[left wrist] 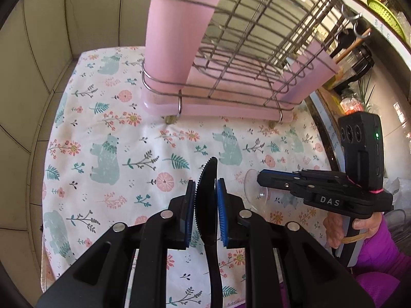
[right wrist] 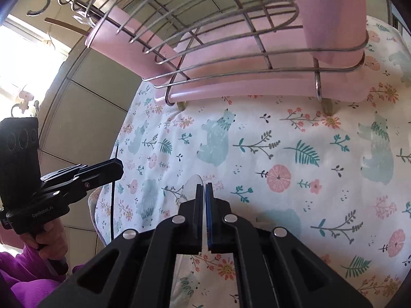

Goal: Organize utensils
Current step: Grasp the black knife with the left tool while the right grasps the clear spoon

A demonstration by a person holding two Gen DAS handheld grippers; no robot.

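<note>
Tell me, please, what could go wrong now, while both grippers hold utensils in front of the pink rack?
1. The left hand-held gripper holds the black serrated knife blade-up; it may pivot or slip between the pads.
2. The right hand-held gripper pinches a thin clear plastic utensil at its edge; it could crack or drop.
3. The pink holder already contains sticks, so the knife could jam against them or the rack wires.

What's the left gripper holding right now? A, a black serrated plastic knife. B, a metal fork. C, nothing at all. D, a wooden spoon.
A: in the left wrist view the left gripper has its blue pads closed on a black knife with a saw-toothed edge, its tip pointing up toward the pink dish rack.
</note>
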